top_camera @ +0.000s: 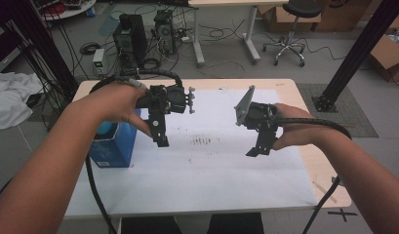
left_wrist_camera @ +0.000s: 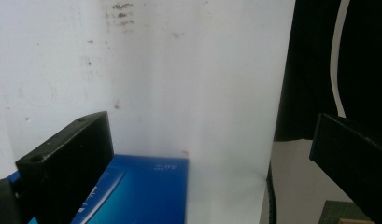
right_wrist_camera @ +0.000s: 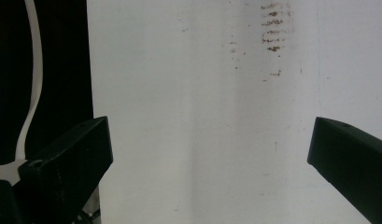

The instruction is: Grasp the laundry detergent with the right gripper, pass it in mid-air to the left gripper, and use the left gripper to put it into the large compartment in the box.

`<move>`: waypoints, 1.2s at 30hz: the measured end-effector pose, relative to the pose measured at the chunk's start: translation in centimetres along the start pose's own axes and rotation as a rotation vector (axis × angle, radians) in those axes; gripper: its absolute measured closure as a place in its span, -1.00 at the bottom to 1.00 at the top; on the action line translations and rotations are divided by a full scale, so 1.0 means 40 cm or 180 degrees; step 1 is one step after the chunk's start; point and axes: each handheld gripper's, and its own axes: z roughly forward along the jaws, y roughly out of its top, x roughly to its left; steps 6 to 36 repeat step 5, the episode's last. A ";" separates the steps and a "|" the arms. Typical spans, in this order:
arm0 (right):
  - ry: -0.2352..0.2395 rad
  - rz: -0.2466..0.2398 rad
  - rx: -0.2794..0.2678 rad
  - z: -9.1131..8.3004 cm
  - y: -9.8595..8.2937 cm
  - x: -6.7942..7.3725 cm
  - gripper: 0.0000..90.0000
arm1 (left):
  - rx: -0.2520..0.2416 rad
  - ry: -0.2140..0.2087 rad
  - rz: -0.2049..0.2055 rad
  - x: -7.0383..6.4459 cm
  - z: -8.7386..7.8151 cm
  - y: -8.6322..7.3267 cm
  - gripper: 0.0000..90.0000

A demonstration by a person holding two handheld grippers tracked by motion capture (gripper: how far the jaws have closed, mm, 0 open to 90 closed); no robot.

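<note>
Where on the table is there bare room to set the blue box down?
The white sheet is bare along its near edge and across the middle, between the left gripper and the right gripper, apart from faint smudges. The far strip is free too. The crowded spot is the left edge, where the blue box stands.

The blue box (left_wrist_camera: 142, 196) looks like glossy cardboard. A matt white sheet (top_camera: 211, 170), perhaps paper, smudged dark, covers the pale wooden table (top_camera: 329, 185).
</note>
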 end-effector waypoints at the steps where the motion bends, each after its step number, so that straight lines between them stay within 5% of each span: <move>1: -0.0001 -0.0004 -0.0007 -0.001 0.001 0.000 -1.00 | 0.0003 0.0006 0.0007 0.000 0.000 0.000 -1.00; 36: -0.0013 -0.0003 -0.0013 -0.001 0.001 0.000 -1.00 | 0.0010 0.0005 0.0022 -0.005 -0.001 0.003 -1.00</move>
